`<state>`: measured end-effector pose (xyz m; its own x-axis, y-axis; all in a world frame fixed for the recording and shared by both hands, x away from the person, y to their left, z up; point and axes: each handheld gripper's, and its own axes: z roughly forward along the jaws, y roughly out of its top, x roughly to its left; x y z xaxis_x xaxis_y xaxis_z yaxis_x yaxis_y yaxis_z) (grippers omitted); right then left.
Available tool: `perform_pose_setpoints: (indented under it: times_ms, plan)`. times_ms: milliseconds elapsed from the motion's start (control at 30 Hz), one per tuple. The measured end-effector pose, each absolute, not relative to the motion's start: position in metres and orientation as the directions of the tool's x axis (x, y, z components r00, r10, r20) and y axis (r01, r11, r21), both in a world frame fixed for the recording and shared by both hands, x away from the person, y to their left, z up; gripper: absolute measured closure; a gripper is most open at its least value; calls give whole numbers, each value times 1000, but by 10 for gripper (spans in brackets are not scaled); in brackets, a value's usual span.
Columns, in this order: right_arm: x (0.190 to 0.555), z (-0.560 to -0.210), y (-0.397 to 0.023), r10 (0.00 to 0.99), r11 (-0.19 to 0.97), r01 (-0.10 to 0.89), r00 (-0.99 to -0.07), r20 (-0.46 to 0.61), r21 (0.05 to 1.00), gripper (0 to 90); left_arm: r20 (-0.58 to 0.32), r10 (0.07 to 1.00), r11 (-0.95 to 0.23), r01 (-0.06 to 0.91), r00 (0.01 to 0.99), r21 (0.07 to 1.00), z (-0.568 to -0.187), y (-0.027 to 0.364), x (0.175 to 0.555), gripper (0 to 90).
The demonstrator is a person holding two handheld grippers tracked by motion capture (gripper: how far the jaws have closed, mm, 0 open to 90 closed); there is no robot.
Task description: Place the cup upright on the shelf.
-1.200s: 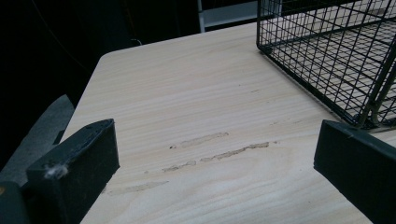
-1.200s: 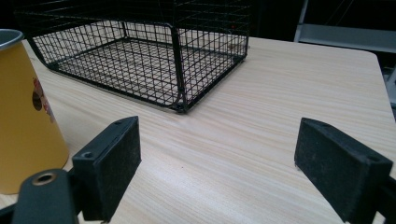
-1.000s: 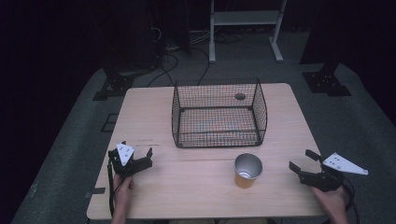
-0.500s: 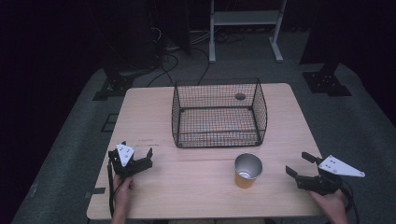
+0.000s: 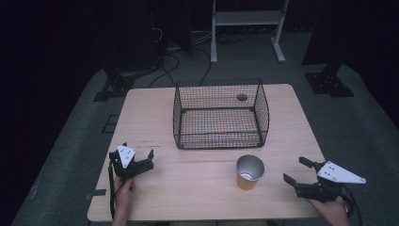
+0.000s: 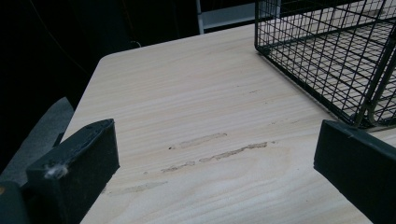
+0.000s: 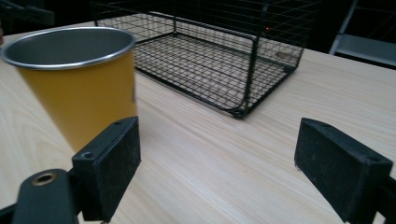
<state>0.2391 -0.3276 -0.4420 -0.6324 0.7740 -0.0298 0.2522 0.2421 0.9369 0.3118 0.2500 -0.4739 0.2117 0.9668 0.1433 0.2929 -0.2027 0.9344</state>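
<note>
Dark floor surrounds a pale wooden table (image 5: 202, 188) carrying a black wire basket (image 5: 220, 114) toward its far side. Nearer the person stands a yellow cup (image 5: 249, 172) with a metal inside, upright, just in front of the basket's right corner. To its right, near the table's edge, the right gripper (image 5: 299, 171) points at the cup, jaws wide apart. Over the near left part, the left gripper (image 5: 138, 154) hangs with jaws apart, nothing between them.
</note>
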Motion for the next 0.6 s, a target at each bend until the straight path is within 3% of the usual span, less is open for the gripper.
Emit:
perform_pose_setpoints:
  times_ms: [600]
  plan:
    - [232,-438,-293,694,284,247,-720,-20,926,135,139,968,-197,289,211,937,-474,251,312,0]
